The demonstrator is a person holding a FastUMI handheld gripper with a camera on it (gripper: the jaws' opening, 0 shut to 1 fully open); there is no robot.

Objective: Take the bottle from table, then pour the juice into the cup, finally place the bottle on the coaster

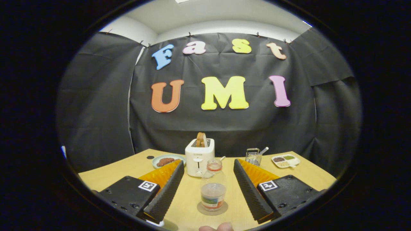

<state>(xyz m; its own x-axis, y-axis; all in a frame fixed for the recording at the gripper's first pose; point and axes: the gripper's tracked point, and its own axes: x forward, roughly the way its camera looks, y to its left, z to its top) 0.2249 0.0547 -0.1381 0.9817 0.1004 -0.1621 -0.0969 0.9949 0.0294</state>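
Observation:
A clear bottle (213, 187) with a coloured label and a little pale liquid in its lower part stands upright on a round grey coaster (201, 210) on the wooden table (189, 195). My gripper (208, 163) is open. The bottle stands between the two fingers, with a wide gap on each side and neither finger touching it. A small white rim (158, 223) peeks out under the left finger; I cannot tell what it is. Part of a person's hand (215, 227) shows just in front of the coaster.
Beyond the bottle stands a white toaster (199, 157) with a bread slice (201, 139) sticking up. Left of it is a green plate (167, 160) with dark food. To the right are a wire basket (253, 156) and a white divided dish (285, 161).

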